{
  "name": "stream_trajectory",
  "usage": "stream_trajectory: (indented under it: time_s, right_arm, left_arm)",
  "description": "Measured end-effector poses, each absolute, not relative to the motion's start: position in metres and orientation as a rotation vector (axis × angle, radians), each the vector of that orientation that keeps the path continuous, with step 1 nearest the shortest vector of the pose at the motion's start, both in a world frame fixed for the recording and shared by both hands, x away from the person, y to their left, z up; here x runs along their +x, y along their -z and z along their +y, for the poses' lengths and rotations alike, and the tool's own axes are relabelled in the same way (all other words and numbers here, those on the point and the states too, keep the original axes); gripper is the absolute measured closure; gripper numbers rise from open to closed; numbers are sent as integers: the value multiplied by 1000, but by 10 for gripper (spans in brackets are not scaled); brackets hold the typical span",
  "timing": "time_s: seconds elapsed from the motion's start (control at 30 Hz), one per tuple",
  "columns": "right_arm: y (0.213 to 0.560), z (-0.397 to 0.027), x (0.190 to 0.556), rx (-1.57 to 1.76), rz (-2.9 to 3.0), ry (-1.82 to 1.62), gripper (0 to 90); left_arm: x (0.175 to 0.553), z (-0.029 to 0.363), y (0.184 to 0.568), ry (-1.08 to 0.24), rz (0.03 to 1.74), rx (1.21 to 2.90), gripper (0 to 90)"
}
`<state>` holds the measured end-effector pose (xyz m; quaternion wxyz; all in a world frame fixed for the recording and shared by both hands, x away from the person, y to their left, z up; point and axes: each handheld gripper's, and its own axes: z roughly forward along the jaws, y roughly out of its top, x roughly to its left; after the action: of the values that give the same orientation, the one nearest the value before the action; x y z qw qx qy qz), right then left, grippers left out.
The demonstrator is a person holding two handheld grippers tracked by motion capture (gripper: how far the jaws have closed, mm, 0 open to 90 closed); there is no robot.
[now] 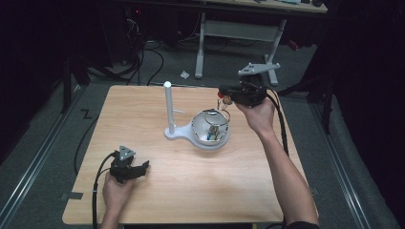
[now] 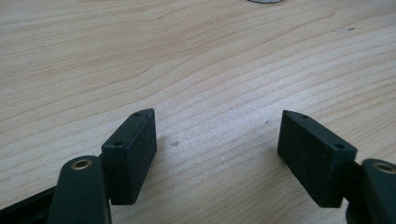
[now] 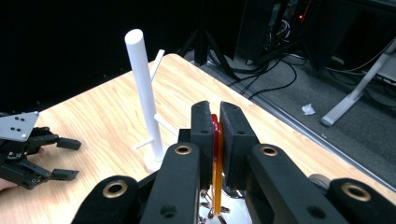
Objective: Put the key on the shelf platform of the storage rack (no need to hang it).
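Red-and-orange flat pendant point(image 3: 215, 140), thin and translucent-looking, is what we're handling: it sits clamped between the right gripper point(image 3: 215, 122) fingers, above the white bowl point(image 1: 197, 128) on the far right part of the light wooden counter point(image 1: 191, 191).

Left to right:
- Left gripper point(image 1: 143, 167) rests on the counter at the near left, fingers point(image 2: 130, 154) apart, nothing between them. We expect no trouble from it unless it gets swung into the stand.
- White plastic jewellery stand with upright post point(image 1: 168, 107) and short side pegs point(image 3: 164, 123), mid-counter, its base joined to the bowl. It looks light, so a bump from the descending gripper could shove or tip it, we reckon.
- Bowl holds a tangle of thin wire-like pieces point(image 1: 213, 129); we can't tell exactly what they are. Whatever dangles from the pendant could snag on these.
- Right gripper: fingers together on the pendant, pinching only its red top; the orange part hangs free beneath.

Orientation: in the right gripper view the pendant's long axis runs along the finger gap, red end at the fingertips, orange end point(image 3: 217, 186) trailing back toward the bowl. Flat faces lie against the pads.

Main risks, as we judge it: thin edge grip lets it pivot or slip out; missing a slim peg; dragging bowl contents along.
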<state>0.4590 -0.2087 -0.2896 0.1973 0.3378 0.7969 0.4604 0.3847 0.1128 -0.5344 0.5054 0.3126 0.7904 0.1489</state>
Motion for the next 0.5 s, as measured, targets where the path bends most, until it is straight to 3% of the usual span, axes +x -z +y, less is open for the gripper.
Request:
stream_trajectory:
  time_s: [0.5]
  right_arm:
    - [322, -199, 465, 973, 2275, -1287, 852]
  left_arm:
    - [385, 113, 534, -354, 1911, 750, 285]
